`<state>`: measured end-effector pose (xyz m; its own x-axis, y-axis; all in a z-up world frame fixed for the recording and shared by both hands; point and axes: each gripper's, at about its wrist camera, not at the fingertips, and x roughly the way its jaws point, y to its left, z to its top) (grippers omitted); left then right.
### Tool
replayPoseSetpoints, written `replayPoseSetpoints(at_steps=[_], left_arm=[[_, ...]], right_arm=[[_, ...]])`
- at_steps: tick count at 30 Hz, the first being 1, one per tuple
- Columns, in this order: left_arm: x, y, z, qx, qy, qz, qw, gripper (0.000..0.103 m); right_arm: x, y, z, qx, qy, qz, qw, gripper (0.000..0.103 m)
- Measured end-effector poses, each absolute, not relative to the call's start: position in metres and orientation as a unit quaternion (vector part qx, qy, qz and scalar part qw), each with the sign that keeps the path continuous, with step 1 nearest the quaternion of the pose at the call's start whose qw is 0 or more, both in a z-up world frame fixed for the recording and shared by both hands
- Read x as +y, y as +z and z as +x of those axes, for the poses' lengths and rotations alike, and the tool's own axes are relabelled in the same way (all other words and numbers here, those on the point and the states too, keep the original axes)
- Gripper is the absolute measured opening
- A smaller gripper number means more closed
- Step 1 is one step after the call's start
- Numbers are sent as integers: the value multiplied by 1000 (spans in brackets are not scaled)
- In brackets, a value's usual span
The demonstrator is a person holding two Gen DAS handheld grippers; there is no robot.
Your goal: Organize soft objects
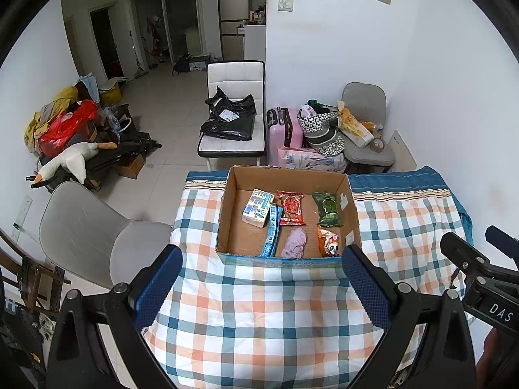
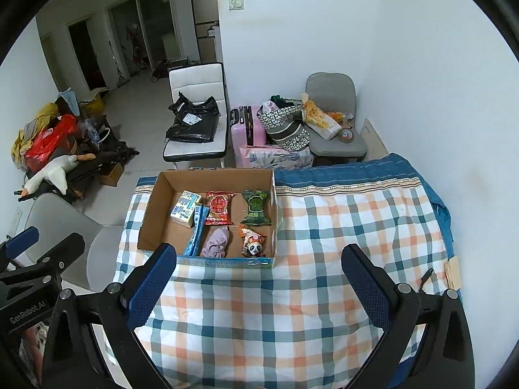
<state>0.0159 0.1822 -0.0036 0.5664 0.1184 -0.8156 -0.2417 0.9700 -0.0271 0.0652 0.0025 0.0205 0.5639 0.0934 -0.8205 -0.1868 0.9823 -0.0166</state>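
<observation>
An open cardboard box [image 1: 352, 207] [image 2: 150, 207] sits on a plaid quilt. Inside lie a white and blue tissue pack [image 1: 258, 212] [image 2: 185, 208], a red packet [image 1: 292, 208] [image 2: 219, 207], a green packet [image 1: 328, 209] [image 2: 256, 207], a blue strip packet [image 1: 271, 235] [image 2: 196, 230], a purple soft cloth [image 1: 293, 243] [image 2: 215, 243] and an orange panda packet [image 1: 331, 243] [image 2: 253, 241]. My left gripper [image 1: 262, 288] is open and empty, held above the quilt in front of the box. My right gripper [image 2: 259, 288] is open and empty, in front of the box and to its right.
The plaid quilt [image 1: 259, 317] [image 2: 340, 227] covers the surface. Beyond its far edge stand a white chair with a black bag [image 1: 232, 120], a pink suitcase [image 1: 285, 129] and a grey chair with bags [image 1: 366, 129]. A grey chair [image 1: 90, 230] stands at the left.
</observation>
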Motion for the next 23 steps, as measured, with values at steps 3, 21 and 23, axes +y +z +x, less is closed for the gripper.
replayPoseSetpoints(at_steps=[3,21,23], left_arm=[[182,-4,16,455,102,-67,882,101],[183,5,19,455,102,-69,882,101],[183,5,19,455,102,-69,882,101]], right_arm=[[2,21,65,460,80,-51,883,103],[2,22,64,459,79,-50,883,103],[2,22,64,459,78,-50,884,103]])
